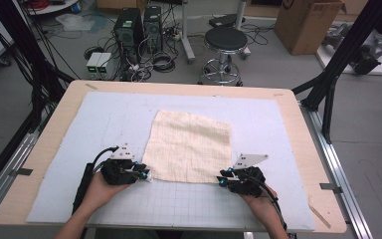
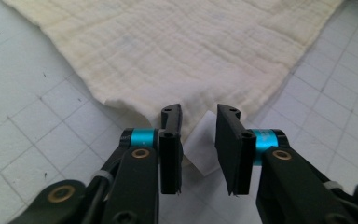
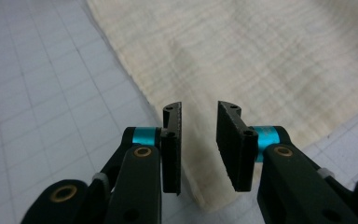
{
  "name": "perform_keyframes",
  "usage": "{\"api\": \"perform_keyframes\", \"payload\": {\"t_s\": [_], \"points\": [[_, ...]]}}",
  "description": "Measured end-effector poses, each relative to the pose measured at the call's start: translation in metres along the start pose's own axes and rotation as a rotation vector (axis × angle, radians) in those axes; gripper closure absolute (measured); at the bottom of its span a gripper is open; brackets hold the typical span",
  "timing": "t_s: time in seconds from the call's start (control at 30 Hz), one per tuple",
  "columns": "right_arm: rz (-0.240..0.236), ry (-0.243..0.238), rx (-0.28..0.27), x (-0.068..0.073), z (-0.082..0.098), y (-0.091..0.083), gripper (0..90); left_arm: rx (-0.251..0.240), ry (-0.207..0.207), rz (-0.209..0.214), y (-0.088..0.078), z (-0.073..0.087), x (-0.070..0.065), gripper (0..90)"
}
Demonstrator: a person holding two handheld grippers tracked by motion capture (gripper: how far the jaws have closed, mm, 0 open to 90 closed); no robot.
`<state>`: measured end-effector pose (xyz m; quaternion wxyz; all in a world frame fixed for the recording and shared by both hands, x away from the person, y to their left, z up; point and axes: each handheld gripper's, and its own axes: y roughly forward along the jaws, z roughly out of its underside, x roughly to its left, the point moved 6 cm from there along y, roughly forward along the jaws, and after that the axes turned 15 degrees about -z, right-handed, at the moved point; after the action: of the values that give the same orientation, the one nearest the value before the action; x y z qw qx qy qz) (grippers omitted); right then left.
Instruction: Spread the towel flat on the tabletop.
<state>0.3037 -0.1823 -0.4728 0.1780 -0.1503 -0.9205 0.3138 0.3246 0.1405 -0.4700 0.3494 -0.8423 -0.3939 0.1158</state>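
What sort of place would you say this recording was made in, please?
Most likely a lab or workshop. Desktop computer towers stand on the floor amid loose cables, a large cardboard box sits nearby, and the table carries a gridded work mat.

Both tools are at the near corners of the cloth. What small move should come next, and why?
Probably close both tools. The left tool and the right tool stand open, each with a near corner of the cream cloth between its jaws, and the pads do not press yet, so lifting now would leave the cloth flat.

no legible text, labels or numbers anywhere
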Motion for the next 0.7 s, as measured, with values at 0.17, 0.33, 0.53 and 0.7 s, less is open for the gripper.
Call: {"api": "perform_keyframes", "payload": {"t_s": [0.17, 0.33, 0.53, 0.7], "points": [[-0.012, 0.024, 0.028, -0.0027, 0.0042, 0.0049, 65.9, 0.014, -0.003, 0.006, 0.0041, 0.0007, 0.0010, 66.5], [-0.007, 0.027, 0.031, -0.0034, 0.0048, 0.0085, 69.6, 0.021, 0.033, -0.024, 0.0060, 0.0014, -0.0018, 70.9], [-0.037, 0.047, 0.014, -0.0058, 0.0039, 0.0098, 80.9, 0.008, 0.052, -0.035, 0.0048, 0.0012, -0.0009, 84.2], [-0.055, 0.066, 0.012, -0.0055, 0.0037, 0.0094, 86.5, -0.001, 0.066, -0.040, -0.0012, 0.0018, 0.0002, 88.3]]}}
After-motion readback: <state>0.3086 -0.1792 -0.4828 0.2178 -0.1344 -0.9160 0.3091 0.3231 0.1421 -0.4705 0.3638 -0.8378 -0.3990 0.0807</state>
